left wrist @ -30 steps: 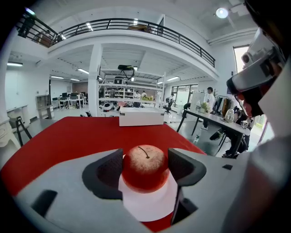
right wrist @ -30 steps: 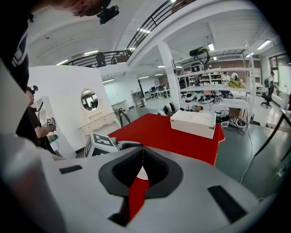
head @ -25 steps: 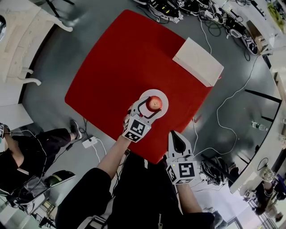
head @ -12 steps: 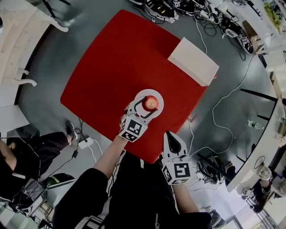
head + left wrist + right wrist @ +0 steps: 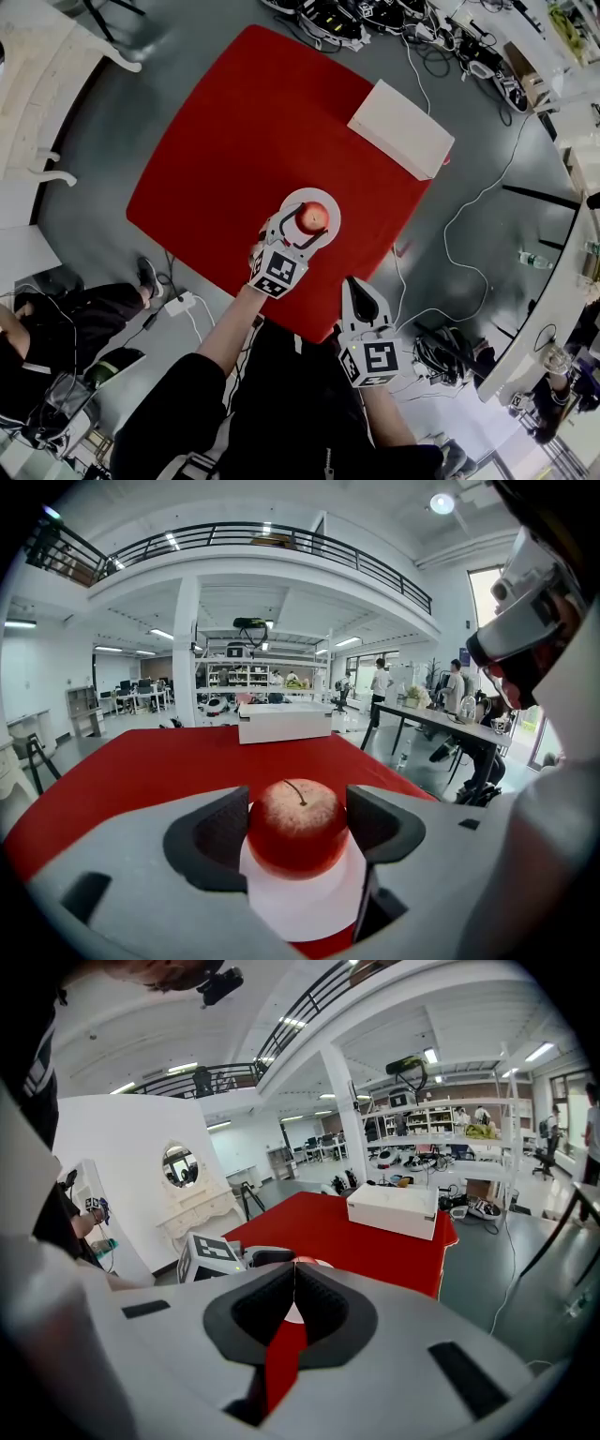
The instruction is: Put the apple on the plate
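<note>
Head view: the apple [image 5: 313, 217] sits on the white plate [image 5: 292, 199], close to the red worktop's [image 5: 234, 131] edge nearest the person. The left tool [image 5: 309, 224] straddles it. The right tool [image 5: 361, 291] hangs off that edge, well apart from the plate. A white box [image 5: 401, 128] lies at the far right edge

Left gripper view: the left tool [image 5: 300, 832] grips the apple [image 5: 296, 813], one pad against each side at its widest part, with its base on the plate [image 5: 309, 913]

Right gripper view: the right tool [image 5: 294, 1302] is closed, jaws together, with nothing between them

Handling: the apple is judged firm, fairly light, smooth and round, so it may roll and can bruise. Hold it across the middle with moderate pressure. Placement appears complete apart from release
</note>
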Tool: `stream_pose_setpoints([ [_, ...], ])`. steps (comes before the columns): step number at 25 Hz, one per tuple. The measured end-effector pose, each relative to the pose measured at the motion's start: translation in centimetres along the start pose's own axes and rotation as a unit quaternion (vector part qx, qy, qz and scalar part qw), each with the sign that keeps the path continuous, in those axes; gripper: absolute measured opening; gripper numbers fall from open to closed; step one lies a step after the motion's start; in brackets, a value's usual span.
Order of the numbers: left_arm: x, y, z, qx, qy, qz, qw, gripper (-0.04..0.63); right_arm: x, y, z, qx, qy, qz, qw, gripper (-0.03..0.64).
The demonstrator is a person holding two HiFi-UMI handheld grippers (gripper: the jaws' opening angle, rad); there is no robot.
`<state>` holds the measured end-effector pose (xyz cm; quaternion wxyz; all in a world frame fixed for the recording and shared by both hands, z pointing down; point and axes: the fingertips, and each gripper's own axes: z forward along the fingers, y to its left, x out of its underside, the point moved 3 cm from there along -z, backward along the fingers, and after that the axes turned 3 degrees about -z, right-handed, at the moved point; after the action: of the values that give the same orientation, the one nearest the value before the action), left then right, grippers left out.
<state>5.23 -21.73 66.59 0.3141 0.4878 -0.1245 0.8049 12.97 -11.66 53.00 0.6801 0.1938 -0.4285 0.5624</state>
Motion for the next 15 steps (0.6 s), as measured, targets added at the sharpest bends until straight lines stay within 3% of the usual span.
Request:
stream_pose_setpoints([
  [15, 0.64, 0.0, 0.23, 0.002, 0.011, 0.007, 0.9999, 0.347, 0.24, 0.04, -0.6, 0.005, 0.002, 0.001, 1.0, 0.012],
])
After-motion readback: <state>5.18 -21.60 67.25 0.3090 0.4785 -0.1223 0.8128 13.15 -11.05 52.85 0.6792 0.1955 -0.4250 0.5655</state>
